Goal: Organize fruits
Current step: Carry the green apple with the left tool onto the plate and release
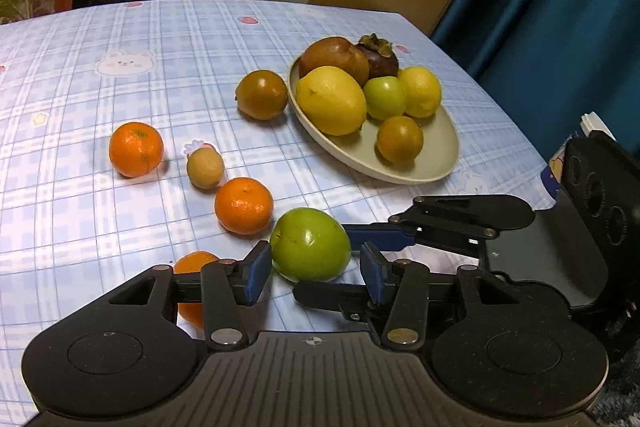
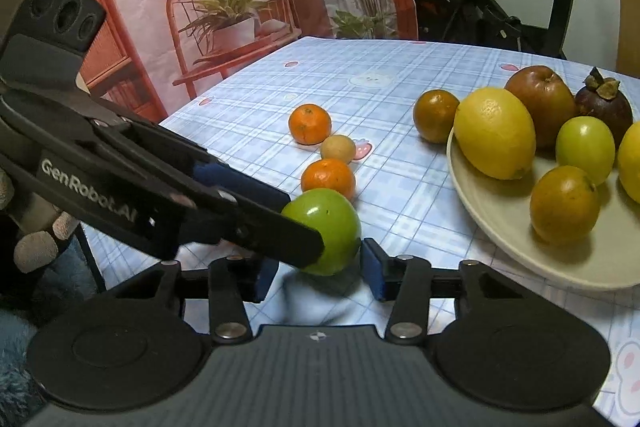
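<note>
1. The left gripper point(image 1: 316, 273) has its blue-padded fingers around the green apple point(image 1: 310, 243) on the counter point(image 1: 120, 99); whether they press it I cannot tell.
2. The right gripper point(image 2: 320, 273) also flanks the green apple, its right pad clear, grip uncertain.
3. A smooth oval plate point(image 1: 436, 151) of lemons and other fruit sits beyond; three tangerines lie loose on the glossy blue plaid cloth.

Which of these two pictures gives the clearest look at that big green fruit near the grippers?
The left wrist view. There the big green fruit sits almost fully visible on the tablecloth, only its lower edge behind a gripper finger. In the right wrist view the same fruit is partly covered by the left gripper's dark finger across its left side.
</note>
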The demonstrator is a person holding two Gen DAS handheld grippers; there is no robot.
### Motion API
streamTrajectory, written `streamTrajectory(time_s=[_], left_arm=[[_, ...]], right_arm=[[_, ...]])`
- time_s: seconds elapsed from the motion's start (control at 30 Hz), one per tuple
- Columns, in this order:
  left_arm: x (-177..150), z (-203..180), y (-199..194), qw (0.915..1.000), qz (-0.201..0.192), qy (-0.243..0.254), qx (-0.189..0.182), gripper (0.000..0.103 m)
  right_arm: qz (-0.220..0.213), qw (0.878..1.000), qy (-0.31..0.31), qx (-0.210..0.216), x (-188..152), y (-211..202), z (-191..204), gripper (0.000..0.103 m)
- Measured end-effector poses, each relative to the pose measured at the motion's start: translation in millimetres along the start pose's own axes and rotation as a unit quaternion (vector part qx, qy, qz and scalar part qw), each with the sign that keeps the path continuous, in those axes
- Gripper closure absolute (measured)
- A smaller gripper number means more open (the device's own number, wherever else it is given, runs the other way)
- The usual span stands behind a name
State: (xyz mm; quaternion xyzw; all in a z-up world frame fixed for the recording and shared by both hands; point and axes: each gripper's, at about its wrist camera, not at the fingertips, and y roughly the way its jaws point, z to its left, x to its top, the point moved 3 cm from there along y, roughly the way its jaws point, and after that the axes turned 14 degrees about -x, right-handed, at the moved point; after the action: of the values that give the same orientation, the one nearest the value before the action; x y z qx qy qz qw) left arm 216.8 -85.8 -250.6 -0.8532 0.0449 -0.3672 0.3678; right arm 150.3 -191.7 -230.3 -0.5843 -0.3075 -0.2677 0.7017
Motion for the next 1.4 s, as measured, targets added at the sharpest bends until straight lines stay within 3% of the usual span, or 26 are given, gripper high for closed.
streamTrajectory(time_s=[0.13, 0.43, 0.9, 1.2, 1.4], left_arm=[[2, 1, 1, 0.9999, -0.008, -0.014, -0.006, 0.053], [36, -20, 11, 0.9989, -0.038, 0.007, -0.027, 0.053], [67, -37, 61, 0.9987, -0.014, 0.038, -0.030, 0.053], [68, -36, 75, 0.9990, -0.006, 0.041, -0.016, 0.052], [69, -32, 57, 0.9991, -0.032, 0.028, -0.007, 0.052]], right_arm=[[-0.008, 1.000, 0.007, 0.000, -1, -4, -4, 0.057], [-0.066, 0.996, 0.053, -0.030, 11, -30, -30, 0.057], [-0.079, 0.983, 0.141, -0.090, 9, -31, -84, 0.057], [-0.076, 0.980, 0.143, -0.118, -1, -30, -90, 0.057], [-0.097, 0.978, 0.123, -0.134, 0, -35, -83, 0.055]])
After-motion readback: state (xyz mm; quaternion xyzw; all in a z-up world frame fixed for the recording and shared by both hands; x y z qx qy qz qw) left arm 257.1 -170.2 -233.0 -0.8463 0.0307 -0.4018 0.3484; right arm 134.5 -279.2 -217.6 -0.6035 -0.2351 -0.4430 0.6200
